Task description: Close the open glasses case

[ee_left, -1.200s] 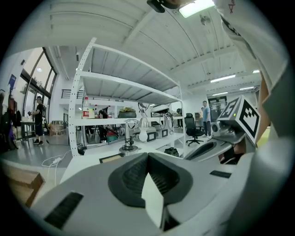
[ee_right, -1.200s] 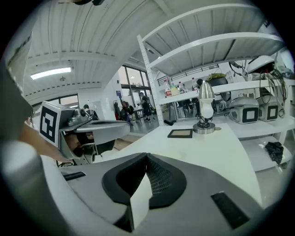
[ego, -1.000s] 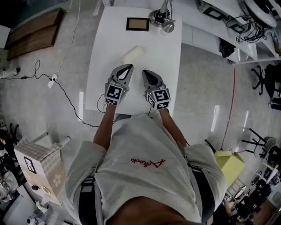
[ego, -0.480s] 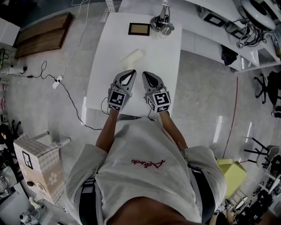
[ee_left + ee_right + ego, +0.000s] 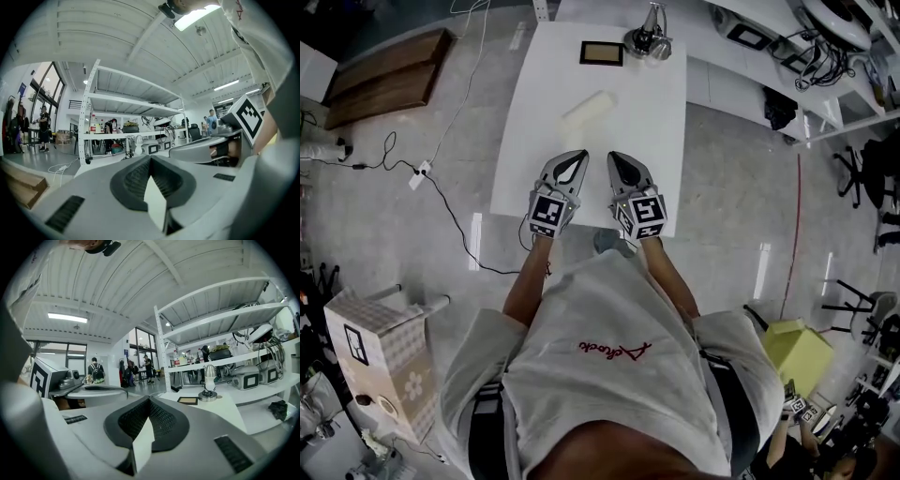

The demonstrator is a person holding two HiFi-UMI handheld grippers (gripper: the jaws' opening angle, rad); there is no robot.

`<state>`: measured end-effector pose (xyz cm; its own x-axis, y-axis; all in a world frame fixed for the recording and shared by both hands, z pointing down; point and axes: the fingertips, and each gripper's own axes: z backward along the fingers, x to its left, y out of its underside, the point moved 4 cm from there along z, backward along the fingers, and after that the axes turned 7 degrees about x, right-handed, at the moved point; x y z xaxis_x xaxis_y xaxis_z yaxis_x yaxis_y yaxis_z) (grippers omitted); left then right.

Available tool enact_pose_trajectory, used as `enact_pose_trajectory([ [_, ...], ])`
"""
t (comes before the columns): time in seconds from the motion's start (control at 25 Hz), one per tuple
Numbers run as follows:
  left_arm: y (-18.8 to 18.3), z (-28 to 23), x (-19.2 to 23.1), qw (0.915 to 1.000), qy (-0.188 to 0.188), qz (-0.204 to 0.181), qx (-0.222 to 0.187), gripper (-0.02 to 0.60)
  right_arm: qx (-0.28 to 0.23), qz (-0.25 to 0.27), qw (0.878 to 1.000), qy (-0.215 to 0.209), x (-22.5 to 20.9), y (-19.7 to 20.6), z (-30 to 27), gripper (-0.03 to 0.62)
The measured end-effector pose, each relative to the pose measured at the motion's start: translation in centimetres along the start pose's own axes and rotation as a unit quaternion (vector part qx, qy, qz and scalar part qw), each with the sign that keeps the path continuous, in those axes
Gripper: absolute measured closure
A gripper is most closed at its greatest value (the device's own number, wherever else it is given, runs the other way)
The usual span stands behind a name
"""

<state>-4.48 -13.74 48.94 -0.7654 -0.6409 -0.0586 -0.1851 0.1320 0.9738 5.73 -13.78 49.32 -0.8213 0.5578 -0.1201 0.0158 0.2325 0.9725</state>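
Nearest to the camera, the person is holding both tools side by side, right over the near edge of the white table. The left gripper is squeezing fully shut and is holding nothing. The right gripper is doing the same, with its two jaws pressing together and nothing between them. The two tools are sitting close together but are not touching.

A lot of bare table top is lying ahead of them. Open grey floor is running down both long sides of the table. A black cable is trailing over the floor on the left.

A second ago the tools were reaching further in over the table, with their tips near the case. Now they are sitting back at the near edge, and the gap to the case is wider.

The glasses case is lying tilted in the middle of the table, well apart from both tools. It is looking shut, but from this high up that is hard to tell, and its inside is not showing.

At the far edge a brown frame is lying flat. A shiny metal stand is standing just beside it on the right.

A cardboard box is sitting on the floor at the near left, and what is in it is not showing.
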Motion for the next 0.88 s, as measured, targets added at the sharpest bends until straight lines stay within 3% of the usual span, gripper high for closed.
enact_pose_trajectory([
  [0.44,2.8,8.5,-3.2,0.9999,0.012,0.003,0.002,0.558,0.009,-0.005,1.000,0.028,6.9,2.6,5.7,0.572],
  [0.88,4.6,13.3,-7.0,0.9999,0.011,0.008,0.004,0.558,0.010,0.002,0.999,0.034,10.8,4.3,10.6,0.576],
])
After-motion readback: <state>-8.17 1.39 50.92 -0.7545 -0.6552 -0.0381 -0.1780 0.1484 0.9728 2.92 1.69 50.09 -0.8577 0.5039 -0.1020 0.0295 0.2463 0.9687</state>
